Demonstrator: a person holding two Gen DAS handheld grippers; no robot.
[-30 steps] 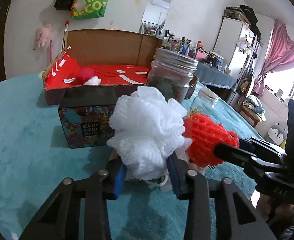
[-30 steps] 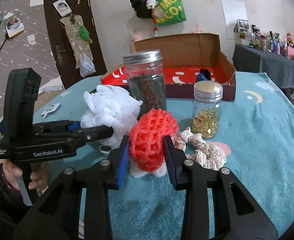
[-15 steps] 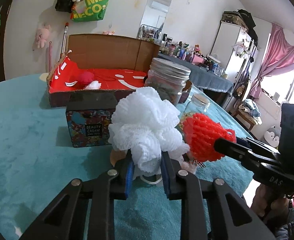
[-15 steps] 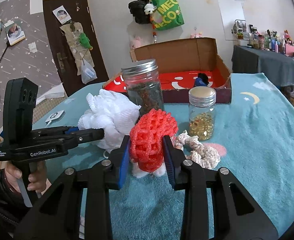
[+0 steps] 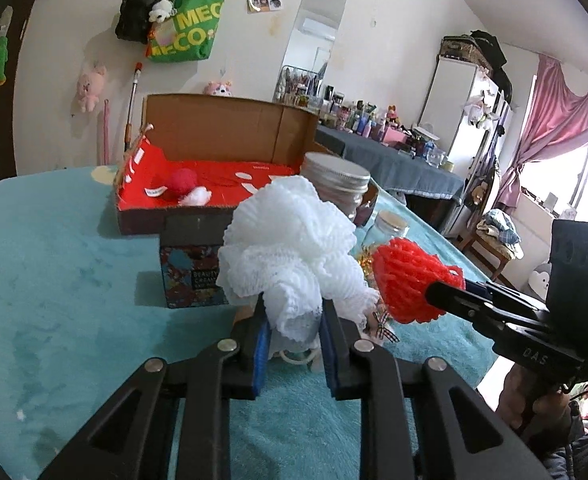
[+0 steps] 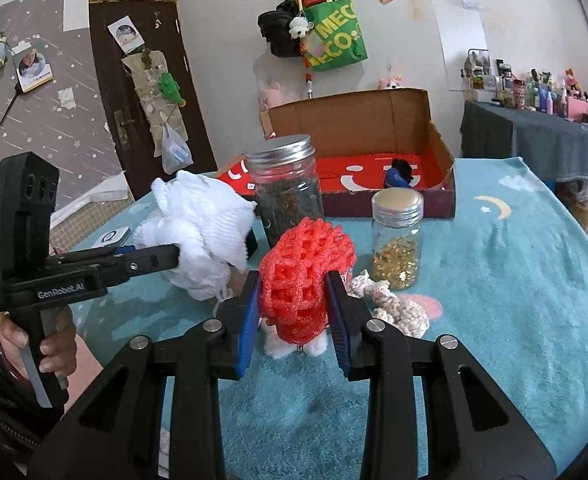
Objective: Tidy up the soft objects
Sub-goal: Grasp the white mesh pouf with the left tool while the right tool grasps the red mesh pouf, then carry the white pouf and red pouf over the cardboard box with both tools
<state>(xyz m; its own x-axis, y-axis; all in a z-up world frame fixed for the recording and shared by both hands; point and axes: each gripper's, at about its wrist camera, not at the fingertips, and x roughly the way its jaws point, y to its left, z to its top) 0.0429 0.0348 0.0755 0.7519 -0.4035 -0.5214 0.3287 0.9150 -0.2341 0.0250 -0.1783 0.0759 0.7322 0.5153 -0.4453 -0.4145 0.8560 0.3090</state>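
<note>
1. White mesh is bunching between the blue pads of the left gripper (image 5: 294, 336): the white bath pouf (image 5: 289, 248) is being pinched at its lower end, with its ruffled bulk ballooning above and ahead of the fingertips.
2. Red foam netting (image 6: 304, 276) is sitting squeezed between the pads of the right gripper (image 6: 294, 320), its open lattice bulging above them and a bit of white fluff showing below.
3. Only the left wrist view is showing the patterned tin (image 5: 191, 268) just beyond and to the left of the left fingers, partly hidden by the pouf, and a red pom-pom (image 5: 181, 184) with a white tuft lying far ahead in the cardboard box (image 5: 221, 128).
4. Only the right wrist view is showing the cream knotted rope (image 6: 394, 304) lying just right of the right fingertips, the small jar of gold bits (image 6: 397, 240) beyond it, and a dark blue item inside the box.
5. Both views are catching the tall metal-lidded jar (image 6: 287, 192) standing ahead of the fingers on the teal cloth (image 6: 514, 280).
6. Each view is also showing the other gripper side-on, with pouf and netting held close beside each other.
</note>
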